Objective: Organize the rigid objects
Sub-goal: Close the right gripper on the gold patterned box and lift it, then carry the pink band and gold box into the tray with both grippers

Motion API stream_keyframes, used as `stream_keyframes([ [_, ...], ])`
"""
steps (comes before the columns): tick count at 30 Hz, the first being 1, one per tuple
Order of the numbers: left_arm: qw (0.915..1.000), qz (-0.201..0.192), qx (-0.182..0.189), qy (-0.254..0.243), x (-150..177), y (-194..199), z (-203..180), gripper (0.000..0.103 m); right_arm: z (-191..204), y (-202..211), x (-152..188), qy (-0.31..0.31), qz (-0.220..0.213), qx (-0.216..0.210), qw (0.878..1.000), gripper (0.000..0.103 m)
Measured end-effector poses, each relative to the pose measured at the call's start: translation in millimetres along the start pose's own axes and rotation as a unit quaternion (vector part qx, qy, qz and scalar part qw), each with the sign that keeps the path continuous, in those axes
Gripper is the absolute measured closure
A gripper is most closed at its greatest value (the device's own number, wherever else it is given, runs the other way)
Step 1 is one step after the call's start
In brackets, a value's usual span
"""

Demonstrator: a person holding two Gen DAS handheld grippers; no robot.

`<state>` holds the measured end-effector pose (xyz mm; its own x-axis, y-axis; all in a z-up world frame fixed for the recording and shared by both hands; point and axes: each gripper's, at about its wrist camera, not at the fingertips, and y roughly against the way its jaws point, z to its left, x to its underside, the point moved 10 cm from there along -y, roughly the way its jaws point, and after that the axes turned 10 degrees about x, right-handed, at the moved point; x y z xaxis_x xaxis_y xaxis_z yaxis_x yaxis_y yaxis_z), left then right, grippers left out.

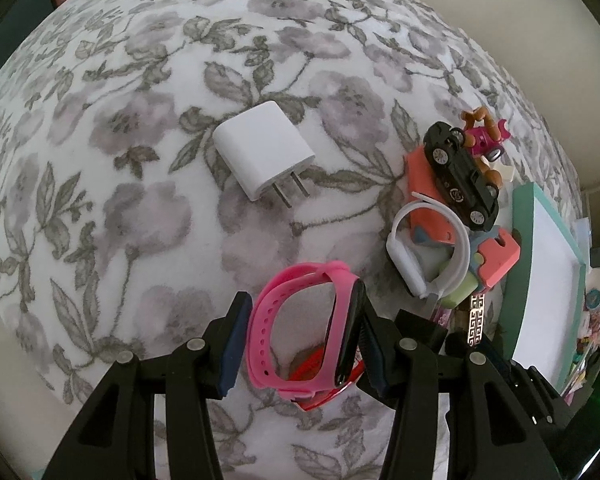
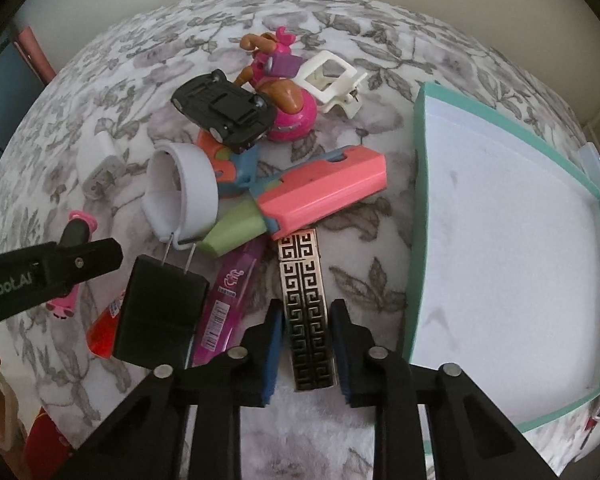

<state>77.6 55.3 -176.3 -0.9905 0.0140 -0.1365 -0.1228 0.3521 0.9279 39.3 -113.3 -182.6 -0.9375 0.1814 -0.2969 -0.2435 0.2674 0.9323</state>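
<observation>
- Flowery blanket (image 1: pixel 180 100) lay under everything.
- Left gripper (image 1: pixel 300 344) stood half open around the pink band (image 1: pixel 300 320), maybe squeezing.
- Right gripper (image 2: pixel 306 344) pinched the clip (image 2: pixel 306 304) tight.
- Clip could slip; it looked smooth.

left tool (image 1: pixel 302 344): blk arms, navy pads, silver screws | right tool (image 2: pixel 306 344): same, blue pads

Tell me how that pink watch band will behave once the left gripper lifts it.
The pink watch band looks like soft rubber, a closed loop between the left gripper's pads, so it will probably squash rather than resist. Its dark face sits on one side, so it may hang lopsided. It is likely light and grippy, unlikely to slip.
</observation>
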Motion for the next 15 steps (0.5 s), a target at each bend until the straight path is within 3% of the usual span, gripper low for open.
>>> stream_keyframes([
  [15,0.9996,-0.022,-0.009,-0.017,-2.2,5.4,-16.9,0.051,-12.4,9.6,9.3,-0.027,0.005,-0.041,0.999,0.081],
])
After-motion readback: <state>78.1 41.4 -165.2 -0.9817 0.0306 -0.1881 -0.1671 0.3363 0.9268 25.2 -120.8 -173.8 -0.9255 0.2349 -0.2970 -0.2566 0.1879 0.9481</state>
